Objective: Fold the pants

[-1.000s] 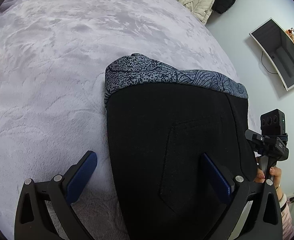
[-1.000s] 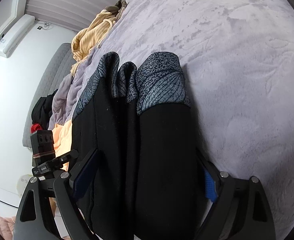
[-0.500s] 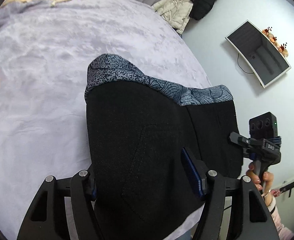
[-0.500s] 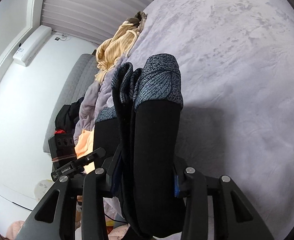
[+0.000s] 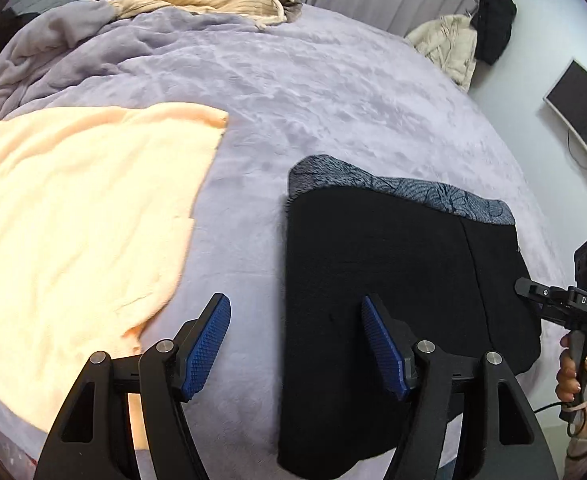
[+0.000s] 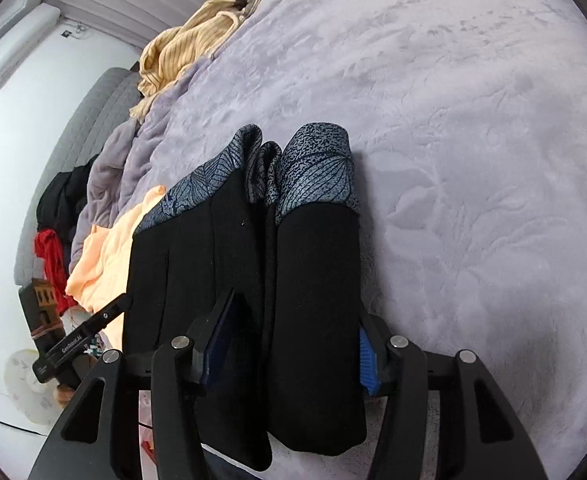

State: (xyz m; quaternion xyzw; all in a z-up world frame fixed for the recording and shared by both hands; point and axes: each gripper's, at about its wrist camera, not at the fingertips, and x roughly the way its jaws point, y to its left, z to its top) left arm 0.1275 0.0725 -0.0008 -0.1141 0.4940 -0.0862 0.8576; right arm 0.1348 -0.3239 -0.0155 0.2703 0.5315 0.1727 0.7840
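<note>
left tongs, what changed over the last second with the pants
The left tongs, clamped on the black pants half a second ago, have opened and let go; the pants edge now lies between the fingers. The right tongs have widened but still straddle the fold. The pants stay folded on the purple blanket.

My blue pads (image 5: 207, 346); black pants (image 5: 393, 280) with blue-grey leaf-print cuffs (image 6: 317, 174); peach cloth (image 5: 73, 208) at nine o'clock; lavender blanket (image 5: 333, 100).
</note>
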